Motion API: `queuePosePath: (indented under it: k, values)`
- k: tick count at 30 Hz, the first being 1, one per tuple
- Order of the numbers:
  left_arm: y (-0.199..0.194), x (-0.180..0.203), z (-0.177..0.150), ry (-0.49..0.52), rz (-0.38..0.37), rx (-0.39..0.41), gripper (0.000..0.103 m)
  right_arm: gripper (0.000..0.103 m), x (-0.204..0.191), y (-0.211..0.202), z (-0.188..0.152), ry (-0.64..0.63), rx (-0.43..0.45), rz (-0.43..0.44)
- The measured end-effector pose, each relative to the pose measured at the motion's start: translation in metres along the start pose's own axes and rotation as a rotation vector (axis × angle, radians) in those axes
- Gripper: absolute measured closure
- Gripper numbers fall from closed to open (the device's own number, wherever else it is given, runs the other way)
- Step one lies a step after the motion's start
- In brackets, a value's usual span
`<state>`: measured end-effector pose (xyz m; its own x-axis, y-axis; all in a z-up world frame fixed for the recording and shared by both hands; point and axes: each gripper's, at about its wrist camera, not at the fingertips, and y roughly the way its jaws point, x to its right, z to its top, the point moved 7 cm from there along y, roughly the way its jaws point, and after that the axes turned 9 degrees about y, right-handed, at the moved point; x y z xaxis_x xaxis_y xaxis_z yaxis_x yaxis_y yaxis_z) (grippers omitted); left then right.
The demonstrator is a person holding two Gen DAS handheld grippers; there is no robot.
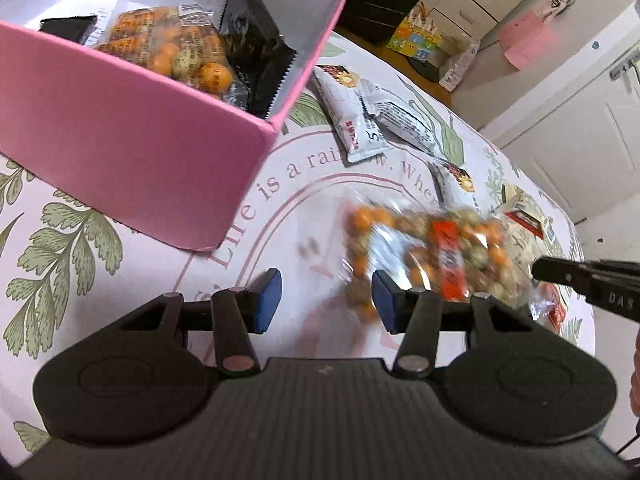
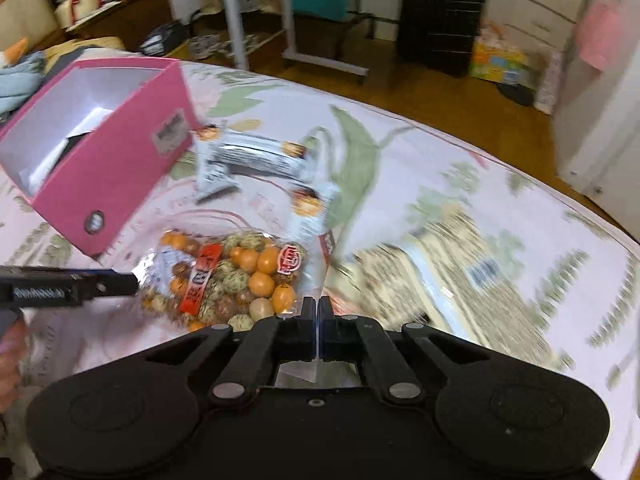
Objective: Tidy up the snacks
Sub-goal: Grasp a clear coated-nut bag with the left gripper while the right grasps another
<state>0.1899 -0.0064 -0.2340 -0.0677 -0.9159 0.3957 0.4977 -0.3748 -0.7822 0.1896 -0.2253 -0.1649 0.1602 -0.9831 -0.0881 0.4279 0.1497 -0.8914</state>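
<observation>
Likely a home living room, floral tablecloth (image 1: 80, 240), black suitcase (image 2: 442, 16), white cabinets (image 1: 560, 100), wooden floor (image 2: 440, 92)

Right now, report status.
Right gripper shut on snack bag edge. Left gripper open, empty. Pink box part-filled. White packets beside it.

Both claws are chunky matte black plastic: ribbed body, round side housings, silver pivot pins on the linkage arms. The left claw (image 1: 327, 302) has blue pads (image 1: 267, 300); the right claw (image 2: 318, 314) reads all black.

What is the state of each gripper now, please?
Left gripper: open, holding nothing.
Right gripper: closed on the edge of the clear snack bag.
</observation>
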Motion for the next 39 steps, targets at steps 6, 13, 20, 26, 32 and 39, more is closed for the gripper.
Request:
queuePosePath:
  k: [6, 13, 20, 26, 32, 39]
  values:
    - [0.008, 0.022, -0.007, 0.062, -0.107, -0.033, 0.054, 0.101, 0.024, -0.009, -0.026, 0.103, 0.007, 0.015]
    - [0.021, 0.043, -0.011, 0.113, -0.143, -0.059, 0.059, 0.088, 0.021, 0.0, -0.037, 0.24, 0.047, 0.212]
    - [0.018, 0.047, -0.005, 0.185, -0.092, -0.038, 0.067, 0.05, 0.018, 0.021, -0.046, 0.29, -0.011, 0.152]
    - [0.017, 0.054, -0.003, 0.247, -0.08, -0.044, 0.068, 0.039, 0.022, 0.036, -0.045, 0.408, -0.031, 0.222]
    - [0.014, 0.065, -0.007, 0.317, -0.074, -0.071, 0.067, 0.039, 0.002, 0.041, -0.038, 0.393, -0.063, 0.195]
    - [-0.003, 0.072, -0.019, 0.354, -0.066, -0.156, 0.067, 0.039, -0.016, 0.024, -0.041, 0.366, -0.175, 0.148]
